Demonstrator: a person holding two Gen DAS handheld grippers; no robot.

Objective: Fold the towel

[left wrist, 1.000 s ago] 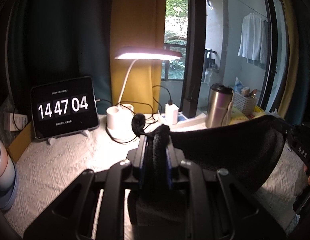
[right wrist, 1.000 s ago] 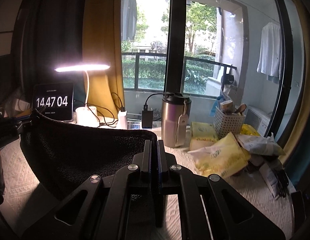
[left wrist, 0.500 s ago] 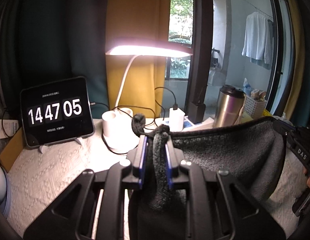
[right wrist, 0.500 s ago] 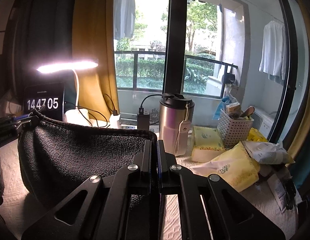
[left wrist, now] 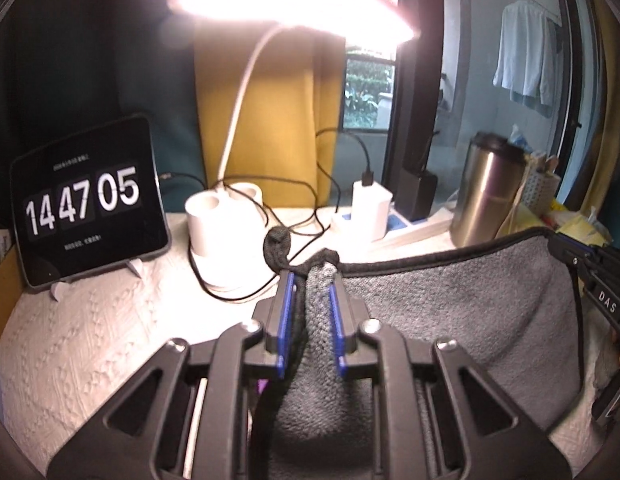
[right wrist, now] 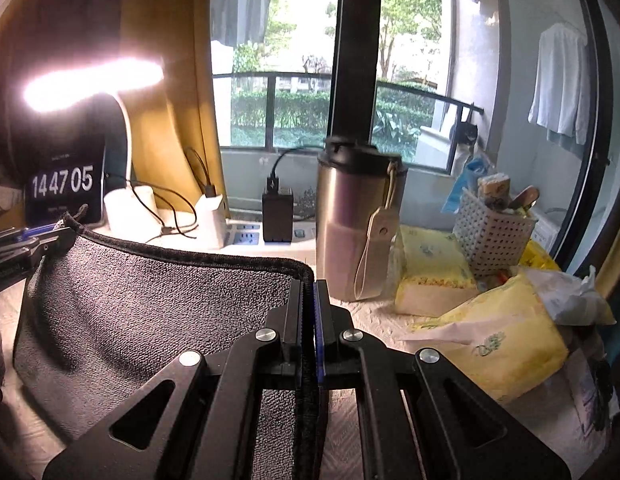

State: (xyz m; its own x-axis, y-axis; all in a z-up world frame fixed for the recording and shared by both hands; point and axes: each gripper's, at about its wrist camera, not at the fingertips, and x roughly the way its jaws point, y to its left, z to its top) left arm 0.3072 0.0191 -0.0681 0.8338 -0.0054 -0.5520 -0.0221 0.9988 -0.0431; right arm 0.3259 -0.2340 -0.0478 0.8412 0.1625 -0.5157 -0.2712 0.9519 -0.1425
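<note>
A dark grey towel (left wrist: 450,312) with a black hemmed edge hangs stretched between my two grippers above the white tablecloth. My left gripper (left wrist: 312,280) is shut on one bunched corner, with a black hanging loop (left wrist: 277,245) sticking out past the fingertips. My right gripper (right wrist: 309,284) is shut on the other corner of the towel (right wrist: 158,300). The right gripper also shows at the right edge of the left wrist view (left wrist: 582,264), and the left gripper at the left edge of the right wrist view (right wrist: 34,244). The towel's lower part sags below the views.
Ahead stand a lit white desk lamp (left wrist: 214,220), a tablet clock (left wrist: 86,200), chargers on a power strip (right wrist: 246,236) with cables, and a steel tumbler (right wrist: 356,220). Right: tissue packs (right wrist: 490,344) and a white basket (right wrist: 494,232).
Both grippers have carried the towel's top edge forward toward the lamp and window; the lamp, clock and tumbler now look closer and larger. Both grips are unchanged.
</note>
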